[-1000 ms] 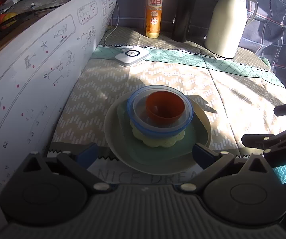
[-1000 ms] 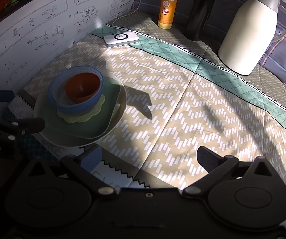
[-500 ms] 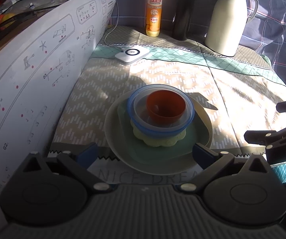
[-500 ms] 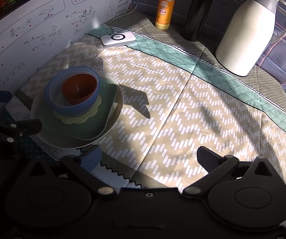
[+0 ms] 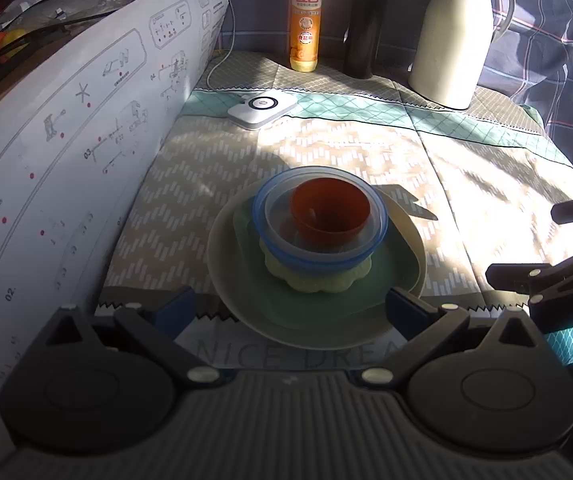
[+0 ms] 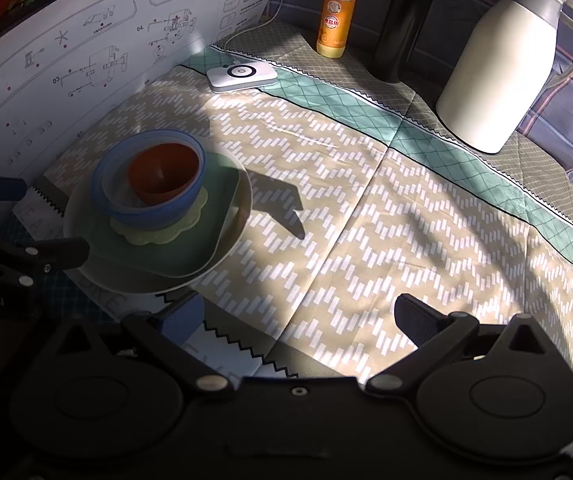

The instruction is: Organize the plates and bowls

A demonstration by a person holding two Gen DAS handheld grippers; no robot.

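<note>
Seemingly the stacking is done: the orange bowl (image 5: 329, 212) nests in the blue-rimmed bowl (image 5: 320, 228) on the plates (image 5: 246, 300) at the near left of the worktop (image 6: 406, 220), so my left gripper (image 5: 288, 306) and right gripper (image 6: 298, 314), both jaws spread and empty, need only back away.

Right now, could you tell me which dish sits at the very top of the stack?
The small red-orange bowl. It nests inside the blue-rimmed clear bowl, which rests on the scalloped yellow dish, the green plate and the large pale plate.
</note>
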